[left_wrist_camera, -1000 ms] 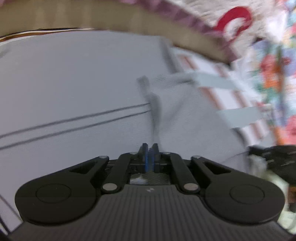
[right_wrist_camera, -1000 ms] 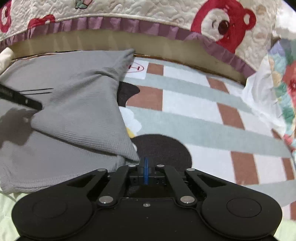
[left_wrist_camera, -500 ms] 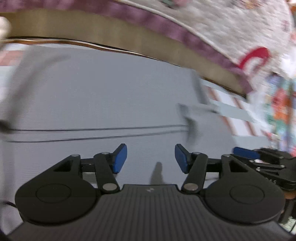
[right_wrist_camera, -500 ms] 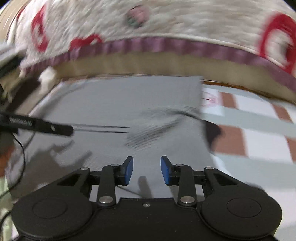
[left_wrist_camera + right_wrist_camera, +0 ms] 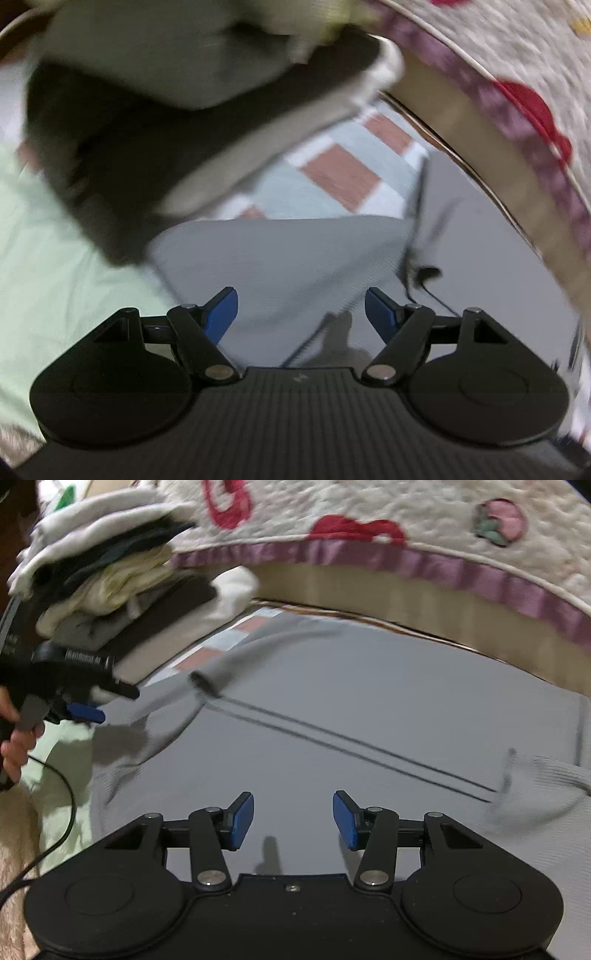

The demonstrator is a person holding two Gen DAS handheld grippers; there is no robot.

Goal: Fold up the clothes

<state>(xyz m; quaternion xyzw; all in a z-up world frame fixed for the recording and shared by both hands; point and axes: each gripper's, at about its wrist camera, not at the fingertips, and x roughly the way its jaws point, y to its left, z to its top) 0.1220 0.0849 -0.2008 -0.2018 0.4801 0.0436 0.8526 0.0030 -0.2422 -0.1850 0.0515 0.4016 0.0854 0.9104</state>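
Left wrist view: the left gripper (image 5: 301,314) hangs with jaws spread and nothing between them, over the left edge of the grey garment (image 5: 295,254) lying on the checked mat (image 5: 332,173).

Right wrist view: the right gripper (image 5: 293,819) is likewise spread and empty above the garment's middle, both sleeves (image 5: 535,790) turned inward. A stack of clothes (image 5: 110,583) sits at the mat's far left corner. Judging by this, a further fold is due; it calls for pinching a hem edge.

Both grippers were wide open, nothing between the pads: left gripper (image 5: 301,314), right gripper (image 5: 293,819). A hand (image 5: 14,734), blurry, seemed to grip the left one's handle.
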